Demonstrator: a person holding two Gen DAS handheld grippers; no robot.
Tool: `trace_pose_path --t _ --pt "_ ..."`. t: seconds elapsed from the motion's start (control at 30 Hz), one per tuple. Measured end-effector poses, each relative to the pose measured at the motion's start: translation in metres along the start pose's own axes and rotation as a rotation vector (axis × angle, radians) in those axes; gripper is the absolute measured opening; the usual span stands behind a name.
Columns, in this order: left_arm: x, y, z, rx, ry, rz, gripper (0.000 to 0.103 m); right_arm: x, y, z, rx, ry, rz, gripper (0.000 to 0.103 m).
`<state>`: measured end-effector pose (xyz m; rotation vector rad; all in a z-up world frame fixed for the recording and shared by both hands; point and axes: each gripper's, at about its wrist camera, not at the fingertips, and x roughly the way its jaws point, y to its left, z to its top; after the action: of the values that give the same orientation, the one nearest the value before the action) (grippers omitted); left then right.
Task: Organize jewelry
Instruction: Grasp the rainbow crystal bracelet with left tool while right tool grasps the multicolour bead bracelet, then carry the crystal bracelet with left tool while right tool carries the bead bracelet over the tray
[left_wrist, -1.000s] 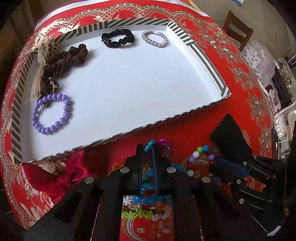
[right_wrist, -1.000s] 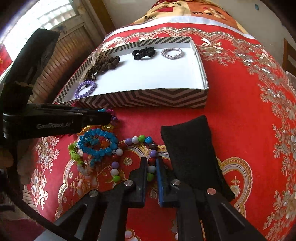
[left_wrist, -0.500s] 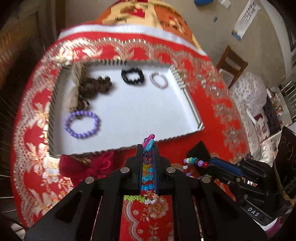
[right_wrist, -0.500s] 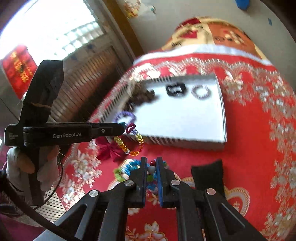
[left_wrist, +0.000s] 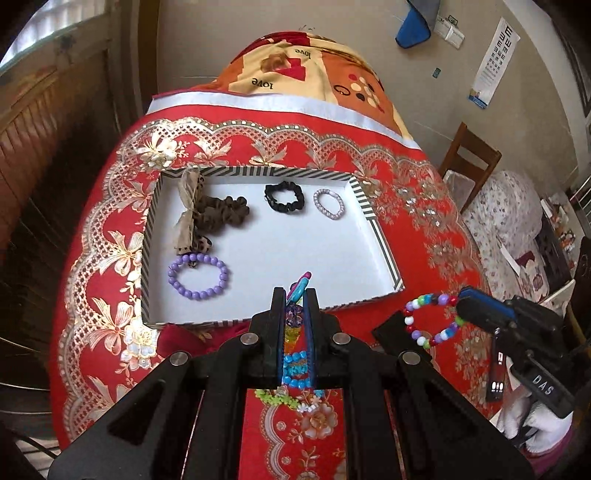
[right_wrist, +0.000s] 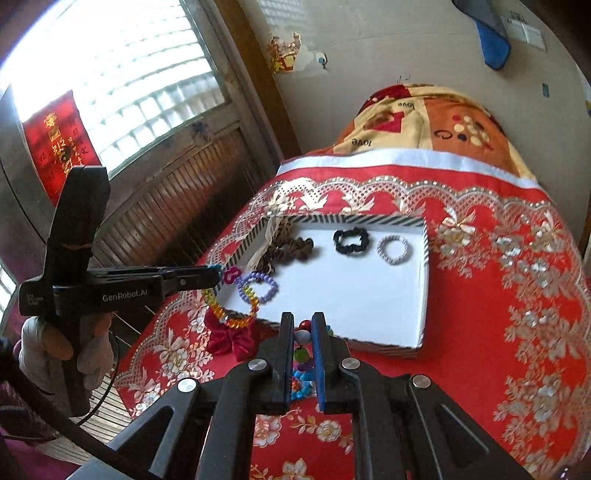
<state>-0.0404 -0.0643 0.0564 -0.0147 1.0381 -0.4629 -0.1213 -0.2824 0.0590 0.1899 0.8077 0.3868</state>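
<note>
My left gripper (left_wrist: 295, 295) is shut on a rainbow crystal bracelet (right_wrist: 236, 314), which hangs from it above the near left corner of the striped tray (left_wrist: 380, 236). My right gripper (right_wrist: 303, 325) is shut on a multicoloured bead bracelet (left_wrist: 432, 321), lifted off the cloth right of the tray. In the tray lie a purple bead bracelet (left_wrist: 197, 277), a brown scrunchie (left_wrist: 221, 214), a black scrunchie (left_wrist: 284, 197) and a silver bracelet (left_wrist: 328, 203). A blue bead bracelet (left_wrist: 295, 369) and a green one (left_wrist: 277, 398) lie on the red cloth below my left gripper.
A black cloth pouch (left_wrist: 388, 332) lies on the red cloth right of the tray. A dark red bow (right_wrist: 229, 339) lies at the tray's near left corner. A wooden chair (left_wrist: 469, 158) stands at the right. A window and wooden panelling are at the left.
Both grippers have risen well above the cloth, each lifting its bracelet. The view has pulled back from the tray.
</note>
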Motion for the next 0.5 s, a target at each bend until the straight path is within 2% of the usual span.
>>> trace_pose_path --t 0.23,0.5 --pt "0.006 0.003 0.008 0.01 -0.01 0.023 0.008 0.004 -0.008 0.013 -0.003 0.001 -0.036 0.008" --pt "0.023 0.013 0.021 0.014 0.003 0.035 0.008 0.027 -0.016 0.03 0.005 0.012 -0.056 0.008"
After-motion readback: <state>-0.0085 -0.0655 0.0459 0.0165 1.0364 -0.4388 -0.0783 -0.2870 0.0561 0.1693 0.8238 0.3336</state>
